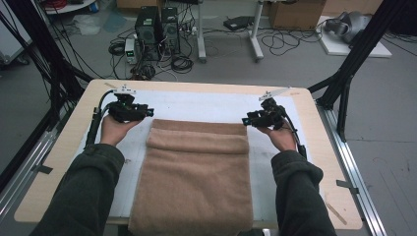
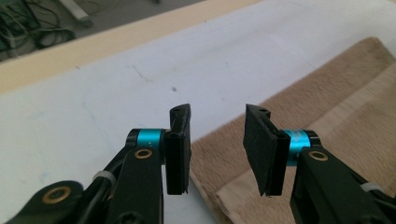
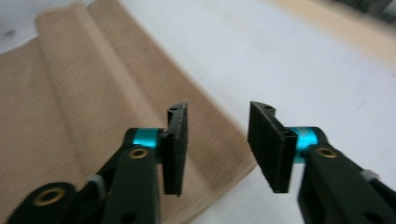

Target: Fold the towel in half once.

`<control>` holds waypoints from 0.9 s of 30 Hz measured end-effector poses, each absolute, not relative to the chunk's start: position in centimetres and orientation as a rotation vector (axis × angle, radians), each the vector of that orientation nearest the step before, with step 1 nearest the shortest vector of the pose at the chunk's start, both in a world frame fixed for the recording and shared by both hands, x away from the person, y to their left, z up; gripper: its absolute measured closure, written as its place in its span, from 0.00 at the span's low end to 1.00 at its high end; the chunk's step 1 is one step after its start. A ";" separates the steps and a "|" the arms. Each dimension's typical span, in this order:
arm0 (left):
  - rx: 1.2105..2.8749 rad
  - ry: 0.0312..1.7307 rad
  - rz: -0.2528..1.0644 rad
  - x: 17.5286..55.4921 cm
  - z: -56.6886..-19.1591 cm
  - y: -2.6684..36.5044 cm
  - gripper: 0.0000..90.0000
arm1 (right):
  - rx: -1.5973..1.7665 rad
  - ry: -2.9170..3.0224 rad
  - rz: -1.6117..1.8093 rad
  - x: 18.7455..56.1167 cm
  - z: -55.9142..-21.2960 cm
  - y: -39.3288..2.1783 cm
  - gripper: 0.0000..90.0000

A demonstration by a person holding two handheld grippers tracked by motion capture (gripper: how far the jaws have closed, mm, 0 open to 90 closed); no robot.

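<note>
Two grippers hung over the far corners of a tan towel (image 1: 194, 172), each with its jaws parted and nothing between the pads. In the left gripper view, the left gripper (image 2: 217, 149) showed a clear gap, with the towel's corner and folded edge lying on the table below it. In the right gripper view, the right gripper (image 3: 218, 149) stood open about as far, above the towel's other far corner where the cloth met the white mat (image 3: 289, 60).

In the high view, the left gripper (image 1: 147, 112) sat just beside the towel's far left corner and the right gripper (image 1: 247, 121) just beside its far right corner, both pointing inward toward each other. The towel lay flat down the middle of the mat (image 1: 206, 105), its far end turned back on itself in a band, its near end reaching the near edge of the wooden table (image 1: 59, 147). The person's dark sleeves (image 1: 93, 187) came in from the bottom.
</note>
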State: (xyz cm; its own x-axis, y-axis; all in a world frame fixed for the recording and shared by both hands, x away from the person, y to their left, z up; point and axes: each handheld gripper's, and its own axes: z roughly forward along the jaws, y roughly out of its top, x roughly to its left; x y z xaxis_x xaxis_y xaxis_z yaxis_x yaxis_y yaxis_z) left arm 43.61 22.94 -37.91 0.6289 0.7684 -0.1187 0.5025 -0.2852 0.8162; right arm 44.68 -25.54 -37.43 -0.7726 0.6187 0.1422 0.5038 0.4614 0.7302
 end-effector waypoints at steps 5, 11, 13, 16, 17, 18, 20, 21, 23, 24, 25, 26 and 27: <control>2.011 0.968 0.330 42.4 -40.1 22.4 0.67 | 0.971 2.576 1.182 43.0 -39.4 -25.4 0.62; 2.130 0.941 0.295 41.9 -41.5 21.1 0.64 | 0.980 2.624 1.121 41.6 -42.2 -24.8 0.61; 2.152 0.938 0.317 41.7 -41.9 20.9 0.64 | 0.982 2.631 1.112 41.4 -42.7 -24.7 0.61; 2.170 0.965 0.294 41.5 -43.1 21.1 0.68 | 0.991 2.620 1.127 41.3 -43.0 -24.7 0.62; 2.150 0.964 0.290 41.3 -43.3 21.3 0.72 | 0.991 2.620 1.121 41.2 -43.0 -24.6 0.65; 2.131 0.974 0.292 41.1 -43.4 21.3 0.76 | 0.981 2.622 1.121 41.2 -43.0 -24.6 0.69; 2.130 0.964 0.295 41.0 -43.5 21.2 0.84 | 0.951 2.638 1.088 41.1 -43.2 -24.3 0.77; 2.139 0.957 0.301 41.0 -43.4 21.2 0.89 | 0.946 2.640 1.083 41.0 -43.2 -24.1 0.83; 2.131 0.952 0.311 40.9 -43.3 21.1 0.94 | 0.945 2.643 1.090 40.9 -43.0 -24.0 0.92; 2.130 0.951 0.314 40.9 -43.2 21.2 0.95 | 0.946 2.645 1.102 40.9 -42.9 -24.1 0.93; 2.118 0.954 0.309 40.8 -43.1 21.3 0.96 | 0.941 2.647 1.108 40.8 -42.7 -24.1 0.94; 2.116 0.950 0.304 40.8 -43.0 21.4 0.96 | 0.935 2.650 1.114 40.8 -42.6 -24.2 0.94; 2.103 0.951 0.306 40.7 -42.8 21.5 0.96 | 0.935 2.653 1.121 40.7 -42.5 -24.3 0.94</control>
State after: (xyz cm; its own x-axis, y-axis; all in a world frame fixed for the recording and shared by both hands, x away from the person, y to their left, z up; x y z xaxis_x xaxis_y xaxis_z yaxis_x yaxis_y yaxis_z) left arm 40.66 21.46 -42.82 0.6891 0.7182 -0.0964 0.5272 -0.4056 0.7467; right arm 40.70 -24.30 -42.46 -0.8034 0.5814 0.1286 0.4974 0.5364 0.6818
